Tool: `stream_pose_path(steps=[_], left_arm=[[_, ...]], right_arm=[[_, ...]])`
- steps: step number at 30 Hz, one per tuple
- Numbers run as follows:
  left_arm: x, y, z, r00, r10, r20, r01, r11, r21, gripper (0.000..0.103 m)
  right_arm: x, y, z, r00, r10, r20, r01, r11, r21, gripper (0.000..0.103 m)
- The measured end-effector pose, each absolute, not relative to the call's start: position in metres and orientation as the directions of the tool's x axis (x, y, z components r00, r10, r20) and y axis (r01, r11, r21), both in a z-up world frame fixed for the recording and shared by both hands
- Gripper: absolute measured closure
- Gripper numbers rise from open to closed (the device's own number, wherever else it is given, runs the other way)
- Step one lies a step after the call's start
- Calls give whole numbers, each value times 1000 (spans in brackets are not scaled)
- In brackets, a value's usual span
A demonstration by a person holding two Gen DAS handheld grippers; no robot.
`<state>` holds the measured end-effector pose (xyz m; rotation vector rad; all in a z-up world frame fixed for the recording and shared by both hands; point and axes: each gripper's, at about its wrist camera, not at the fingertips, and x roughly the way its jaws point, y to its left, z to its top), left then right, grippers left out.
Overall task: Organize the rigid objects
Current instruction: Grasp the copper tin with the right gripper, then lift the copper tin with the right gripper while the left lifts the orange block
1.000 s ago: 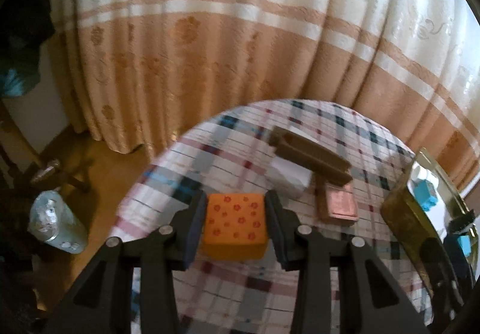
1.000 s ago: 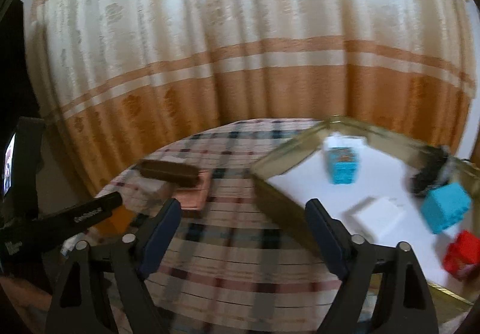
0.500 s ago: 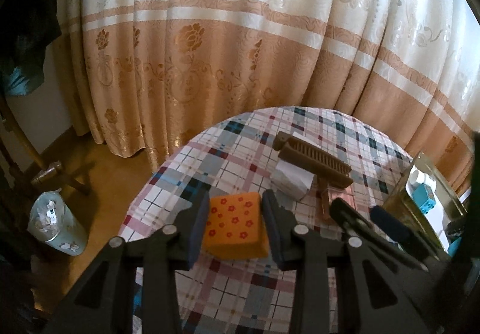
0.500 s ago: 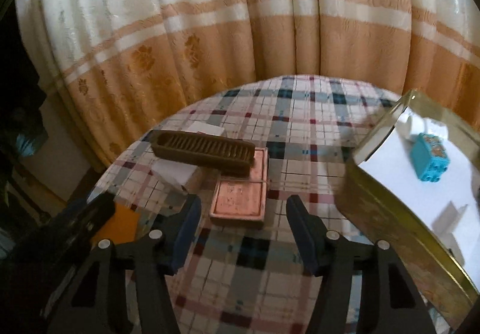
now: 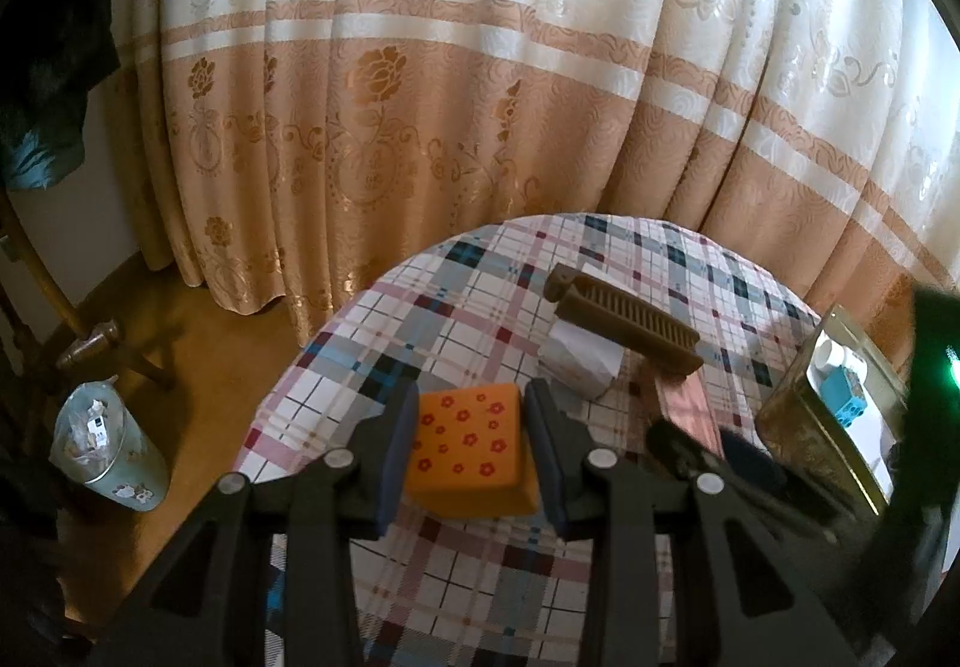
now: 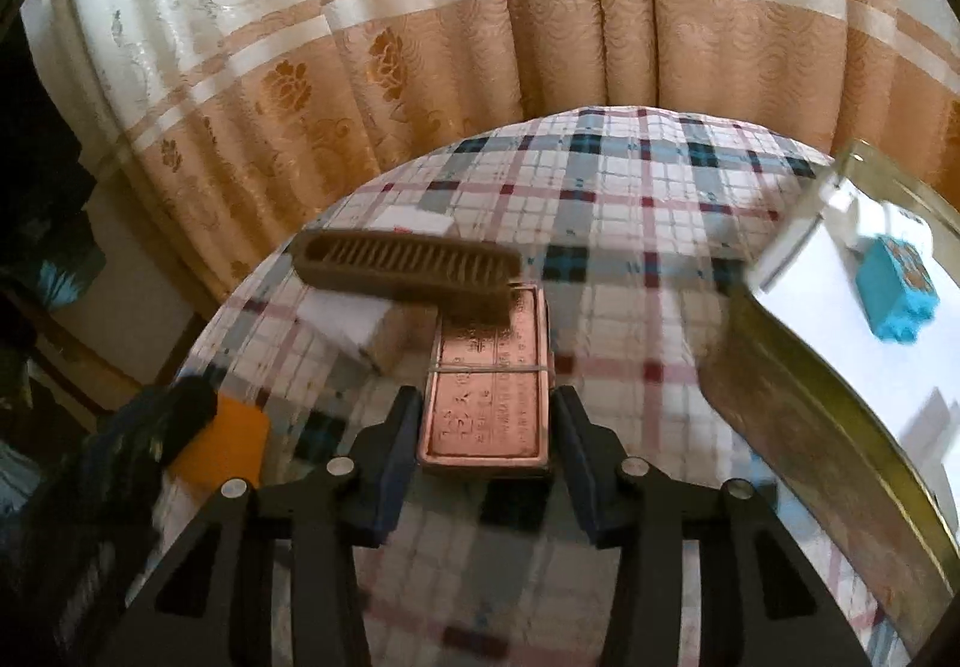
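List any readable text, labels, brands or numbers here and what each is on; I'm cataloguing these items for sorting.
None can be read.
Copper-coloured flat box: raised lines of characters on its lid, too blurred to read.
Turquoise block in the tray: an orange printed panel, too small to read.
Orange block: only red flowers, no text.
Brown slotted holder: no lettering shows.

Right gripper (image 6: 483, 448): swings left from the gold tray (image 6: 828, 427) and now straddles the copper plate (image 6: 486, 397).
Right jaws: closing, narrower than before; plate between them, small gaps either side.
Left view: right gripper now visible at right.
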<state>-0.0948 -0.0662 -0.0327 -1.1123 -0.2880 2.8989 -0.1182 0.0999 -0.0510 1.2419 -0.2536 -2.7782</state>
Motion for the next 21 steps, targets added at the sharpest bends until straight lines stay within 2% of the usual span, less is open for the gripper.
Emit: stream_pose_path(steps=[11,14,17,21], left_arm=[[-89,-53,-32,-749,64,-660,23,-992,-123,67],[-88,-57,-32,-751,86,-654,18,-988,-151,67],[-84,-65,-32,-761,126,-637,14,-978,-210,73],[-80,-68,-30,-779,96,-620,46,-977,-209,73]], right_arm=[[-58,137,-48,-707,-194,-680,-11,-959,285,56],[-50,140,-42,-733,-187,-654,-15,-957,289,56],[-45,140,-36,-757,-178,-629,-13,-958,288,56],[-37,144,-29,-791,-171,-588,-14,-955,297,56]])
